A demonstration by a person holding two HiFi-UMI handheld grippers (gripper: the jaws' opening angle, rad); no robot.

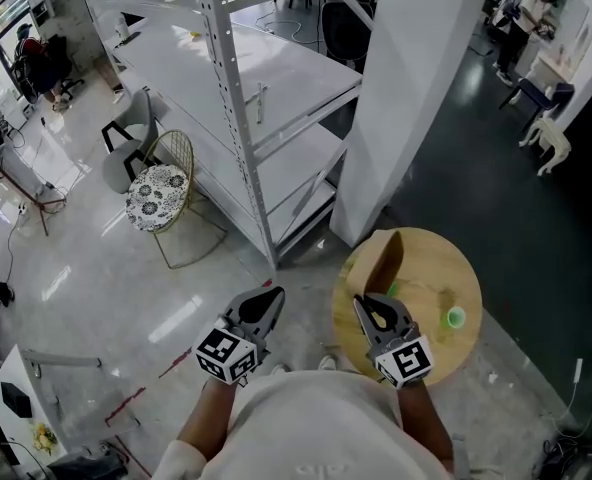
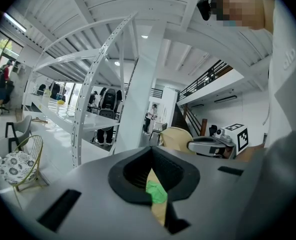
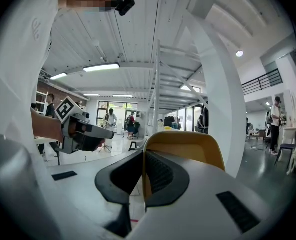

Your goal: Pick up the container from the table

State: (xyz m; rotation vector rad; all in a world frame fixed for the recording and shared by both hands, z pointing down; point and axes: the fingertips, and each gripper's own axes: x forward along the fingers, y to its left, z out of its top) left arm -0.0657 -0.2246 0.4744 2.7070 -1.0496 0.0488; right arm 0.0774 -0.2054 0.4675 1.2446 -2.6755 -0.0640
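Note:
A small green container [image 1: 456, 317] stands on the round wooden table [image 1: 426, 258], near its right edge. My right gripper [image 1: 362, 303] [image 3: 144, 156] hovers over the table's left part, to the left of the container and apart from it, with its jaws shut and nothing held. My left gripper [image 1: 274, 295] [image 2: 152, 156] hangs over the floor left of the table, jaws shut. A green and tan patch shows in the slit between the left pads; I cannot tell what it is. The container shows in neither gripper view.
A white shelving rack [image 1: 246, 118] and a broad white pillar [image 1: 416, 98] stand beyond the table. A wire chair with a patterned cushion [image 1: 159, 193] and a grey chair [image 1: 126, 153] are at the left. People stand far off at the top right.

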